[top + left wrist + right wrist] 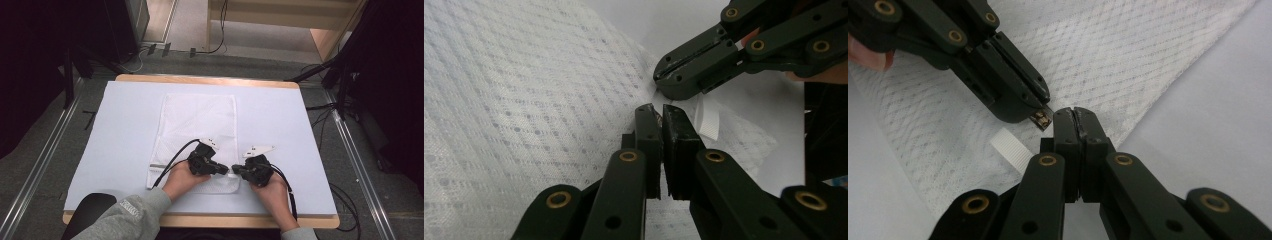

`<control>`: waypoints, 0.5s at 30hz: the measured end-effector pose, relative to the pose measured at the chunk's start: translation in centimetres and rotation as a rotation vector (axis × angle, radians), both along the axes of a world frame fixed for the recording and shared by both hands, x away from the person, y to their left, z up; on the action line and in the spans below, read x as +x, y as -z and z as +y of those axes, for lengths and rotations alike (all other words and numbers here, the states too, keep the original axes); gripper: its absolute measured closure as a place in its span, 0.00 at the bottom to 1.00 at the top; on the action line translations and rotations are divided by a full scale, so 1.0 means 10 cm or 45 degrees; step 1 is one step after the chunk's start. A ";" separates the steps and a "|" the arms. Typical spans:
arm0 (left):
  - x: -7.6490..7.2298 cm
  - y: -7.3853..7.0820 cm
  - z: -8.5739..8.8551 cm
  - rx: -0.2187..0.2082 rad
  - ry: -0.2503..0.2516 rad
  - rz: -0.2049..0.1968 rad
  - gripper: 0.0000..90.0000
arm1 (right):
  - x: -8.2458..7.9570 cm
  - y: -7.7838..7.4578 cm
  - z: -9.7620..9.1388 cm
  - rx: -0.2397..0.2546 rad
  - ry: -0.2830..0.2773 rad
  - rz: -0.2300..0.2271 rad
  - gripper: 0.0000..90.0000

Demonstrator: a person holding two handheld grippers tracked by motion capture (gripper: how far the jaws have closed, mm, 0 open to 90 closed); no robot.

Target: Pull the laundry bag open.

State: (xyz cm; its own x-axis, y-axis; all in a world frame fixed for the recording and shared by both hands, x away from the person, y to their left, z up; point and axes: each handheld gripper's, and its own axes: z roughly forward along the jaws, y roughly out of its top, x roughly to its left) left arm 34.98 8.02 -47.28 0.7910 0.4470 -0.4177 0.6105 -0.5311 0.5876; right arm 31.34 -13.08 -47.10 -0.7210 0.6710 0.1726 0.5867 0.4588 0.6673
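Lying flat on the white table cover: white mesh laundry bag, long side running away from the person, near edge close to the table's front. Meeting tip to tip at the bag's near right corner: left gripper and right gripper. Pinching a small metal piece, seemingly the zipper pull: left jaws. Pressing fully together on the mesh edge: right jaws. Sticking out beside both tips: white ribbed tab.
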 end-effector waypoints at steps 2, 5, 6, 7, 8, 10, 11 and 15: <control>0.01 0.00 0.00 -0.002 -0.003 0.017 0.98 | 0.00 0.01 -0.01 0.013 -0.009 -0.010 1.00; 0.03 -0.02 0.02 0.006 -0.005 0.018 0.98 | -0.01 0.01 -0.01 0.006 -0.013 -0.021 1.00; 0.04 -0.02 0.03 0.008 -0.002 0.029 0.98 | -0.01 0.01 0.00 -0.002 -0.026 -0.038 1.00; 0.04 -0.02 0.03 0.013 0.004 0.031 0.98 | -0.01 0.02 0.00 -0.005 -0.028 -0.045 1.00; 0.05 -0.02 0.03 0.007 0.004 0.045 0.98 | -0.01 0.02 0.00 -0.005 -0.025 -0.044 1.00; 0.06 -0.03 0.03 0.006 0.001 0.067 0.98 | -0.02 0.02 0.00 -0.006 -0.034 -0.051 1.00; 0.07 -0.04 0.05 0.003 0.004 0.087 0.98 | -0.02 0.02 0.00 -0.005 -0.035 -0.053 1.00; 0.12 -0.04 0.10 -0.013 -0.010 0.150 0.98 | -0.02 0.02 0.00 -0.006 -0.040 -0.065 1.00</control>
